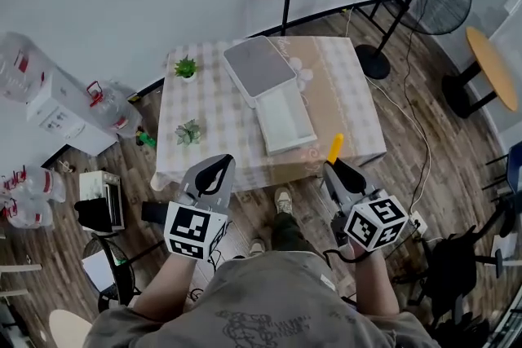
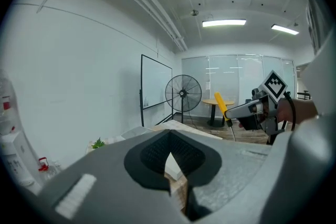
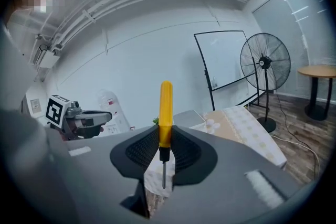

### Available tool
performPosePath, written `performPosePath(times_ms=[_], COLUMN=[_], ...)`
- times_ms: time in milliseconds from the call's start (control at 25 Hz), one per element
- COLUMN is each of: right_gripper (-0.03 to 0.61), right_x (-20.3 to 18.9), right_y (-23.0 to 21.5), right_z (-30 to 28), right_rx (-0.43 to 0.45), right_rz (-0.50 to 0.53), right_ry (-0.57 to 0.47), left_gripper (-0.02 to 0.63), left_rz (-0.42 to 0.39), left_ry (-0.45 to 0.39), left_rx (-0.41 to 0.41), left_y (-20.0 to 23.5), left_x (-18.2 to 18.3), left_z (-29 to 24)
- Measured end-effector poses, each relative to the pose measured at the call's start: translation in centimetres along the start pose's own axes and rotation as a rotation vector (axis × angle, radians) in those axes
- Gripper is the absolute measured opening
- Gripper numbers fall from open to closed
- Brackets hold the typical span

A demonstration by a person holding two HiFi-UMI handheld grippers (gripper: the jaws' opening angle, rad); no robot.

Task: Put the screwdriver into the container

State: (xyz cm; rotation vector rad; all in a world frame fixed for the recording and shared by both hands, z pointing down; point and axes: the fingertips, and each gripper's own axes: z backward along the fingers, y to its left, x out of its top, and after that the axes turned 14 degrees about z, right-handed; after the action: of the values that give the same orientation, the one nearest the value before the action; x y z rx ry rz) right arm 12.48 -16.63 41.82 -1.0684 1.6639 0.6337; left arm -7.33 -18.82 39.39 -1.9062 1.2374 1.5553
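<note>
Screwdriver [image 3: 166, 107] stands upright in the right claw [image 3: 165, 136], whose jaws are clamped on the lower end of its yellow handle, with the thin shaft pointing to 6 o'clock. It looks light and stiff, and the smooth handle is probably slippery, so a hold near the shaft seems sound. The left claw [image 2: 169, 136] is empty, its tips together. Overhead, the white container [image 1: 285, 122] lies on the table [image 1: 204, 106] at 11 o'clock from the screwdriver, well apart.

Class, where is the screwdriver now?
The screwdriver is clamped in the right gripper, right of centre in the head view, at the table's near edge, right of the container.
</note>
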Motion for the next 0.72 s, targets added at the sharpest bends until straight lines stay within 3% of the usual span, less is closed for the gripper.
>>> performPosePath(times_ms=[440,720], right_gripper=[0.098,0.098], right_x=[-3.6,-7.6], right_y=[-6.3,-7.4], right_z=[-11.1,-17.4], right_rx=[0.212,0.358], right_rz=[0.018,0.053], right_ry=[0.178,0.322], left_gripper=[0.001,0.001], left_rz=[0.086,0.187], left_ry=[0.125,0.199], left_rx=[0.151,0.229], left_y=[3.1,5.3], left_x=[-2.9,-6.0], left_z=[-10.1,-14.7])
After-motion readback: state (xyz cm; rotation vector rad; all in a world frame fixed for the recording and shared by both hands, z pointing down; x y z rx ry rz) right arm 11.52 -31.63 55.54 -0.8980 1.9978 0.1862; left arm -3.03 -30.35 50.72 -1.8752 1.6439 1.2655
